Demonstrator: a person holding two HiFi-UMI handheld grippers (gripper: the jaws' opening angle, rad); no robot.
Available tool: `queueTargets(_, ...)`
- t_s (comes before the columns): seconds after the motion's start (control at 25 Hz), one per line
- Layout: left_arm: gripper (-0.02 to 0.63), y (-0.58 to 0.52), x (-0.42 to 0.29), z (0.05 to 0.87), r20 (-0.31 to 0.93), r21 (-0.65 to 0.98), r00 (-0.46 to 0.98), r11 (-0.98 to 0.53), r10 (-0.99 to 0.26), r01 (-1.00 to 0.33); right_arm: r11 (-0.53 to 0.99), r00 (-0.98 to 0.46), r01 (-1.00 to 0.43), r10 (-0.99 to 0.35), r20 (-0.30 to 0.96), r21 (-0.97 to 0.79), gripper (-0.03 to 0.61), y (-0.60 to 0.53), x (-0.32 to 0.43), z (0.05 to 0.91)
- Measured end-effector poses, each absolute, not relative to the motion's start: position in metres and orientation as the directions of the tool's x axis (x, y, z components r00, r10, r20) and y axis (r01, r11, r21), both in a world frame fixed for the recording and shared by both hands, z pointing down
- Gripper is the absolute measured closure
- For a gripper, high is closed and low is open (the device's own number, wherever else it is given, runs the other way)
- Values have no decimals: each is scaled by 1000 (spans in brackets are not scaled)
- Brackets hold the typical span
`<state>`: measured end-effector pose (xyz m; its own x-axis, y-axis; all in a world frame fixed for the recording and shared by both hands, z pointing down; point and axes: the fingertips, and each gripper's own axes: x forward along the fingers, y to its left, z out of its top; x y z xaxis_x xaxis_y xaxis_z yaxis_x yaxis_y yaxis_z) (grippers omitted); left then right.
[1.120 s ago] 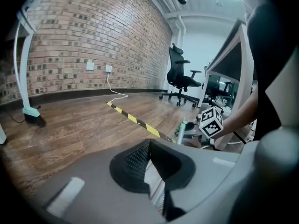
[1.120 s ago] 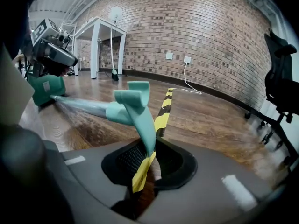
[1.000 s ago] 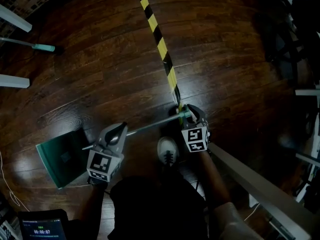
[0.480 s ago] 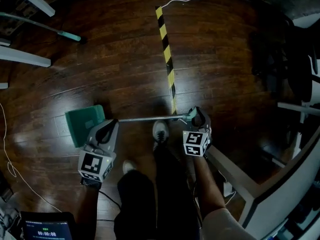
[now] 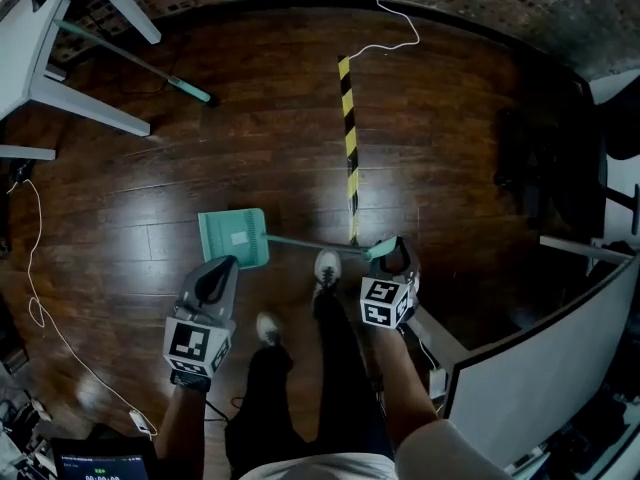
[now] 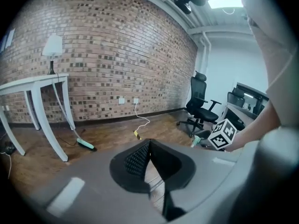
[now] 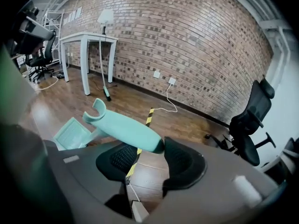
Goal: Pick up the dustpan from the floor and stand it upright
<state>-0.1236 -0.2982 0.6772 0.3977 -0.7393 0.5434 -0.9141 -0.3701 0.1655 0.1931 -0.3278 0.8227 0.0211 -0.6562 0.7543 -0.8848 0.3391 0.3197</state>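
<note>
**Wooden floor [image 5: 250, 108] below, dustpan [image 5: 232, 238] loose in the right jaws**

The right gripper [image 5: 390, 246] has just been opening. Its jaws stand apart, with the end of the teal handle [image 7: 124, 129] lying between them. The pan sits just ahead of the left gripper [image 5: 224, 265], whose jaws are closed together on nothing.

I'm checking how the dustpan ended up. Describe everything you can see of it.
The dustpan looks like mint-green plastic: a squarish pan, a thin shaft and a thick grip with a C-shaped clip. The pan seems to rest on the wooden floor, the shaft slanting up to the right hand-held gripper. The grip's end lies between its jaws, which have just been opening and stand apart; whether a pad touches it is unclear.
</note>
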Motion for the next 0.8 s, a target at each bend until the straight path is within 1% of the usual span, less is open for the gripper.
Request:
queueTargets(0.24,614,-293,-135,615,516,103,385,-390,-766,-915,467,-64,-829,-625,778,308,355,-329,140,780)
queueTargets(0.68,614,-257,-180,567,488,93,336,-335,-806,-938,555,-122,-784,-579,806,280,307,-297,42,727)
queueTargets(0.8,614,-247,-190,559,478,103,320,-310,-818,-945,579,-146,-780,-539,829,239,299,-283,17,717)
